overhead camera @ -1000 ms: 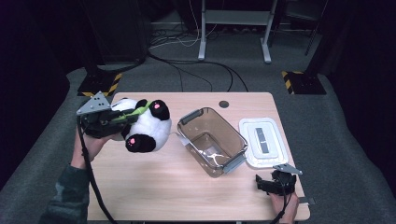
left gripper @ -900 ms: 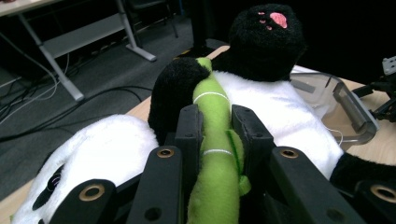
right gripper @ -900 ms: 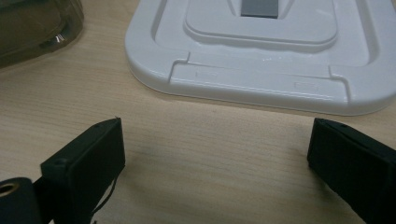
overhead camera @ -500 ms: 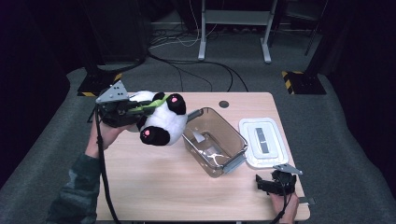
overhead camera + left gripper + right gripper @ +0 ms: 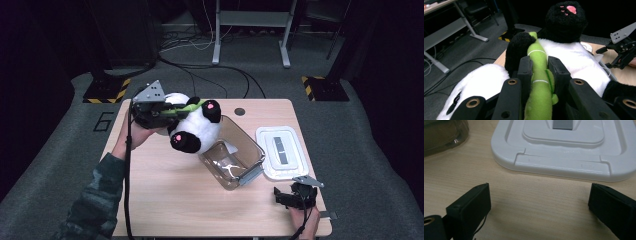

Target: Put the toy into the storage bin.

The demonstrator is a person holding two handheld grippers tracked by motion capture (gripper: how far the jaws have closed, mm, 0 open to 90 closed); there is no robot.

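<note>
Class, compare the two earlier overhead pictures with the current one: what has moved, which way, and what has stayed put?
The left gripper, shut on the green stalk of the toy panda, has carried the panda rightward across the table, so it now hangs beside the clear tub, over its near rim. Nothing was let go. The tub, the white lid and the right gripper, open near the table's front right corner, stayed where they were.

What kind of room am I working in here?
Likely a lab or recording workspace, not a home: a small wooden table on grey carpet, hazard-striped stand bases on the floor, loose cables running to a metal frame behind, and dark surroundings.
</note>
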